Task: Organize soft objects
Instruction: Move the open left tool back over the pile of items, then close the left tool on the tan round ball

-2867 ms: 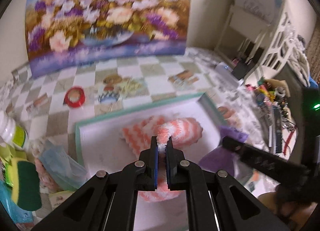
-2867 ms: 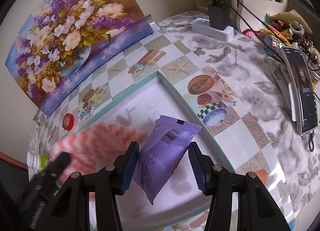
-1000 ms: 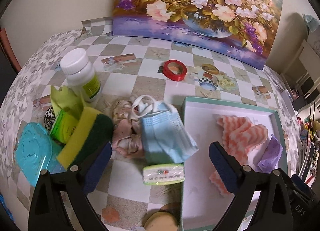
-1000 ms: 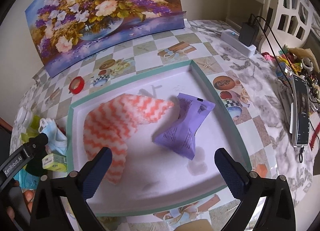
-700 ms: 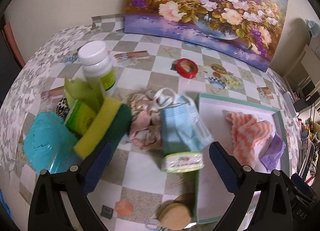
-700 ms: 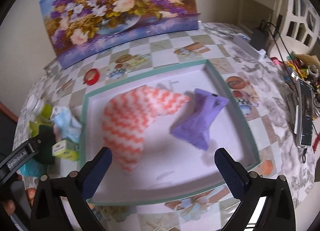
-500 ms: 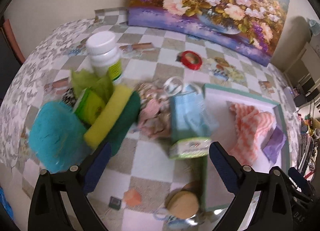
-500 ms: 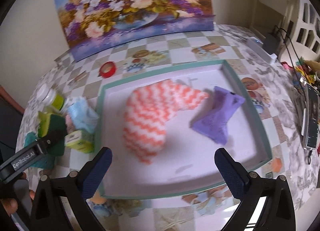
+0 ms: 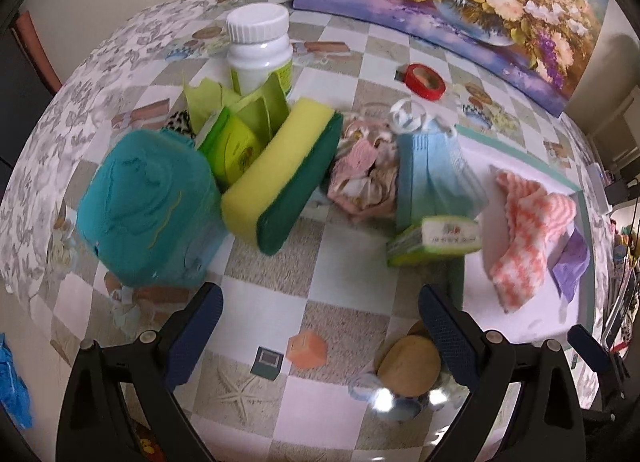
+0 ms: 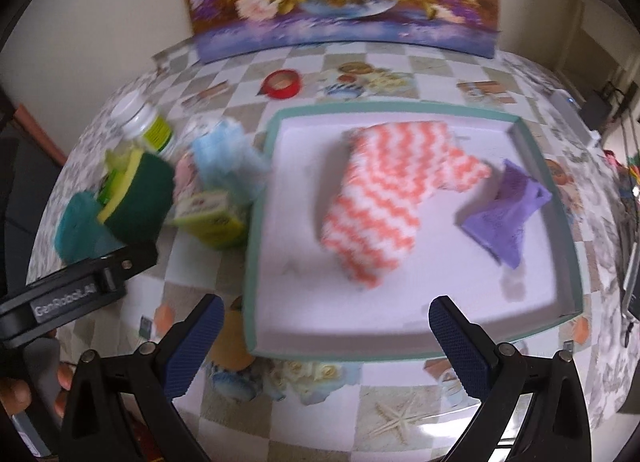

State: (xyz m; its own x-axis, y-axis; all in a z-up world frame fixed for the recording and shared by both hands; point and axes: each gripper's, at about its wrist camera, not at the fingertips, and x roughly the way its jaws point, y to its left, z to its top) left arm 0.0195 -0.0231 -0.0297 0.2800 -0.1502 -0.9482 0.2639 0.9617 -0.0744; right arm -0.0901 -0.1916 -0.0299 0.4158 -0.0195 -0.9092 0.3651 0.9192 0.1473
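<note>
Both fingers of the left tool (image 9: 320,316) stand wide apart, holding nothing, above the checkered table (image 9: 264,266); the left view shows a teal plush pouch (image 9: 148,209), a yellow-and-green sponge (image 9: 284,177), a pink crumpled cloth (image 9: 362,173) and a light-blue face mask (image 9: 432,173) clustered beside the teal-rimmed white tray (image 9: 576,189). In the right view, the right tool (image 10: 322,328) is likewise spread apart and empty over the tray's (image 10: 256,221) near edge, where an orange-and-white zigzag cloth (image 10: 384,197) lies in the middle and a purple soft packet (image 10: 508,217) lies just beside it, towards the tray's right rim.

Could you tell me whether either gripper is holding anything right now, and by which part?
Nothing is held: the left gripper and right gripper are both open and empty.
</note>
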